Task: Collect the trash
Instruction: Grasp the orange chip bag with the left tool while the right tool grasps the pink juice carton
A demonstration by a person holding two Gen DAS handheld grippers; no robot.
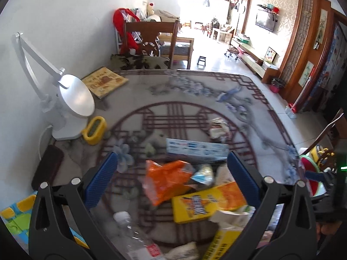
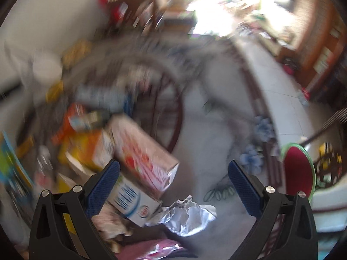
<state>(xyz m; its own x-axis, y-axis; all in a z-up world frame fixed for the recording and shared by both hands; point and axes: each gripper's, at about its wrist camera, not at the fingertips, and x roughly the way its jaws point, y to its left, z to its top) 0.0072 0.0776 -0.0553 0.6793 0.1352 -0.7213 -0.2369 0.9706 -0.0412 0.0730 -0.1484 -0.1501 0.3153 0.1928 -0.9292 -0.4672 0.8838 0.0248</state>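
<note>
Left wrist view
Left tongs [image 1: 172, 169]: jaws spread wide, gripping nothing, poised above the litter pile.
Trash: an orange wrapper [image 1: 167, 181] lies between the blue pads; a yellow box [image 1: 206, 201] sits just beside it toward the right pad; a long white-and-blue box [image 1: 197, 148] lies beyond them; a clear plastic bottle [image 1: 134, 234] lies near the bottom edge; a crumpled paper wad [image 1: 218, 127] sits apart, farther out.
Counter [image 1: 195, 91]: glass-topped with a patterned cloth; it carries a white desk lamp [image 1: 71, 99], a yellow clock [image 1: 94, 130] and a book [image 1: 104, 82] by the wall.

Right wrist view (heavily blurred)
Right tongs [image 2: 173, 179]: jaws wide apart, empty.
Trash: a pink-and-red carton [image 2: 147, 151] tilts over a white carton with blue print [image 2: 134, 199] by the left pad; crumpled silver foil [image 2: 186, 216] lies between the pads, low in view; a pink wrapper [image 2: 151, 249] sits at the bottom edge.
</note>
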